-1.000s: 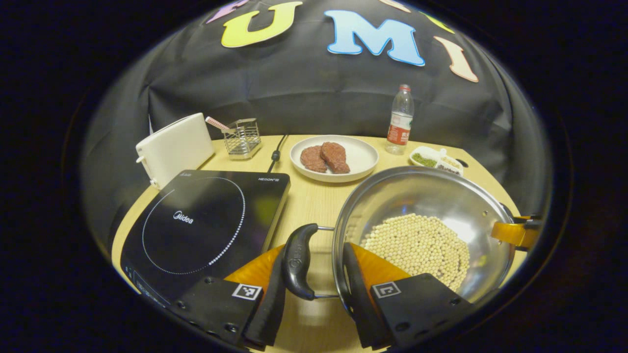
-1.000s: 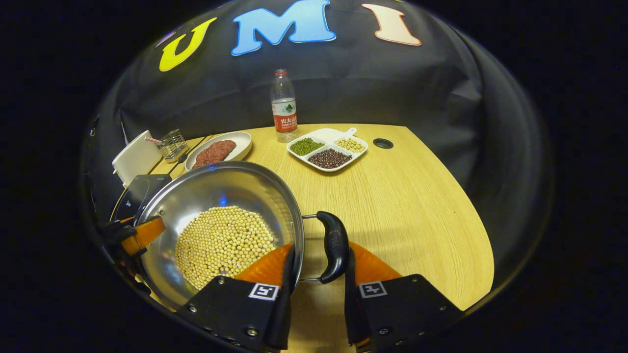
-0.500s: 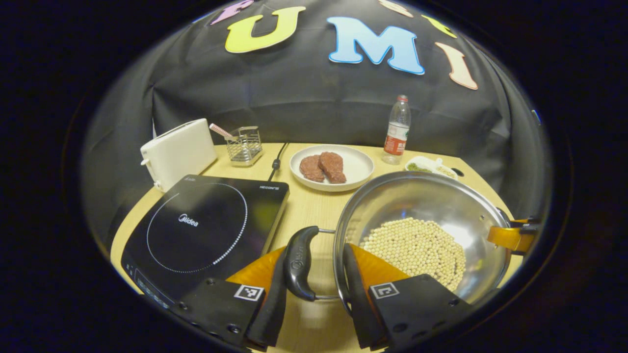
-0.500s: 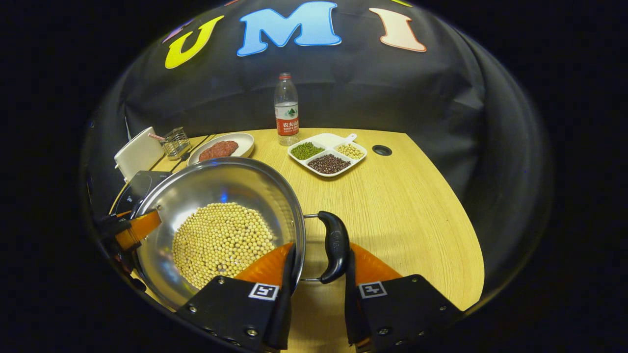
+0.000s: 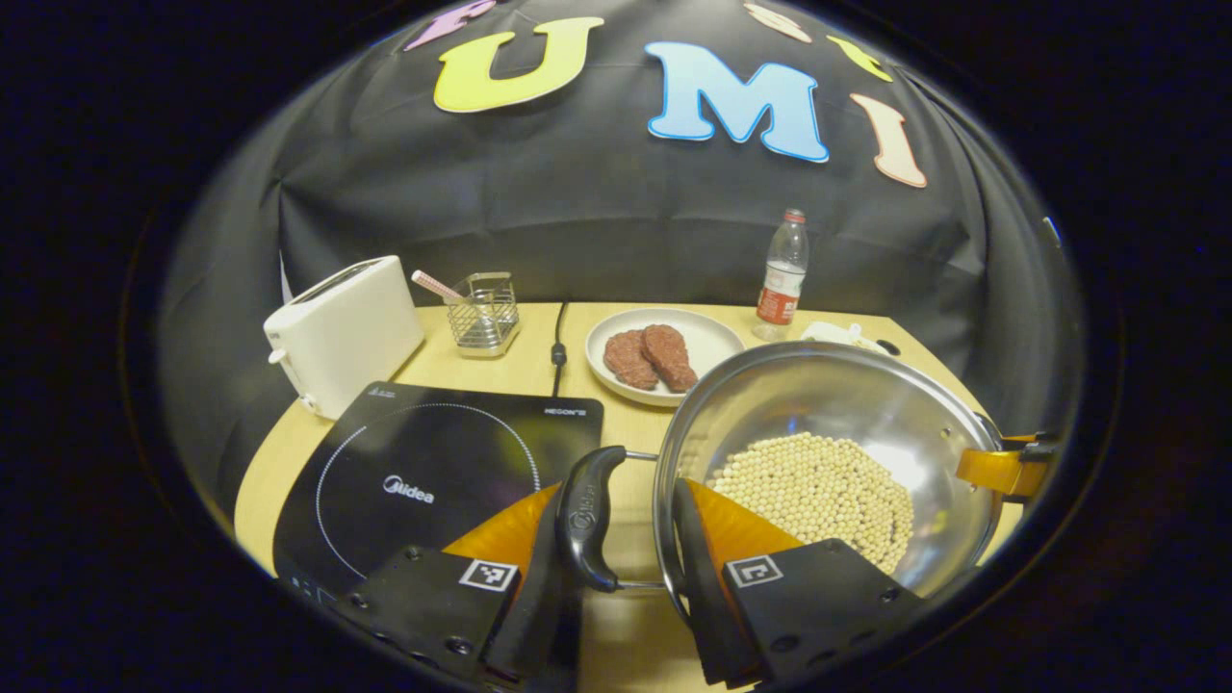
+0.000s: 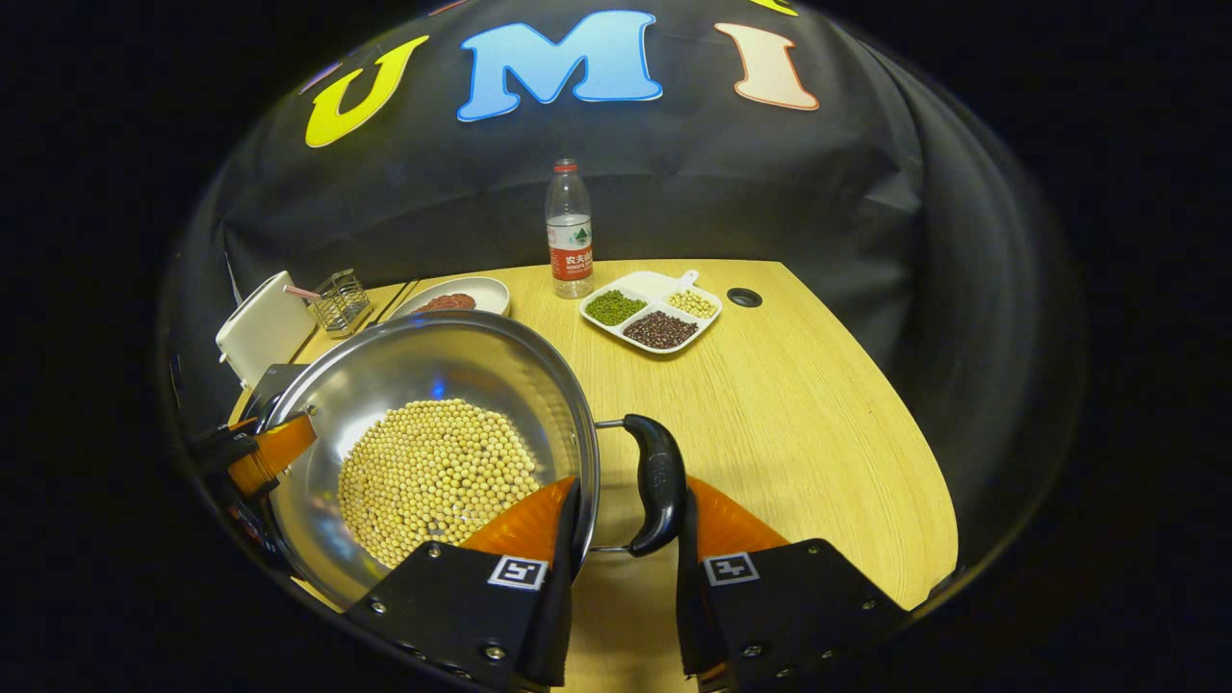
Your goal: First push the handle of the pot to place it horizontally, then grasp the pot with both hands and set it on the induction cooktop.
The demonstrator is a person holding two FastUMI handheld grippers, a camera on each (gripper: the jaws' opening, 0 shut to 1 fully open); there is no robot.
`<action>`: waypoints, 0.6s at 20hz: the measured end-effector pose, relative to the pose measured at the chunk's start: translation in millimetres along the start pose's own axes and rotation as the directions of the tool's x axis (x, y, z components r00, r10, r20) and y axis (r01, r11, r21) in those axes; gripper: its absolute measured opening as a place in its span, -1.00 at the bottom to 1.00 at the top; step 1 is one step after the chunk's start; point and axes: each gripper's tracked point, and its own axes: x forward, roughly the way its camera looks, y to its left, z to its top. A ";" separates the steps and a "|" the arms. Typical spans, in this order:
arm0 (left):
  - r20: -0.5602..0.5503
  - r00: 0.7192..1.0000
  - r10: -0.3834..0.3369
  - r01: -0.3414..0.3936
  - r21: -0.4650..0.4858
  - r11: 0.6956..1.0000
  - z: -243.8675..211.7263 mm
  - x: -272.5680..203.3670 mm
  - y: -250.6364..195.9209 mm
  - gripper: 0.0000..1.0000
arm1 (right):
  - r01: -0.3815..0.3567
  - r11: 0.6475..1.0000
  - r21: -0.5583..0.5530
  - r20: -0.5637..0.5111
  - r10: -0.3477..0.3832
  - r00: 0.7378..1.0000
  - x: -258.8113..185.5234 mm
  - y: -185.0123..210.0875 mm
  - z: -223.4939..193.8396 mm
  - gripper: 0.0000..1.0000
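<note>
L tongs [image 5: 626,577] and R tongs [image 6: 621,577] each clenched on a black loop handle of the steel pot [image 5: 837,404], held above the surface [image 6: 789,423], just R of the induction cooktop [image 5: 433,472]. Risk: uneven lift tilts pot, spilling soybeans [image 6: 433,476]; handle may slip.

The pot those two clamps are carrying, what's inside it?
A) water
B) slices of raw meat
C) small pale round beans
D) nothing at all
C: the pot holds a heap of pale round beans on its bottom; the meat lies on a white plate farther back on the table.
</note>
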 end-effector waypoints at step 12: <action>0.012 1.000 -0.004 0.003 0.033 0.999 20.1 -2.2 102.6 0.22 | 0.021 0.999 0.033 -0.003 -0.021 1.000 -10.6 100.3 3.0 -0.11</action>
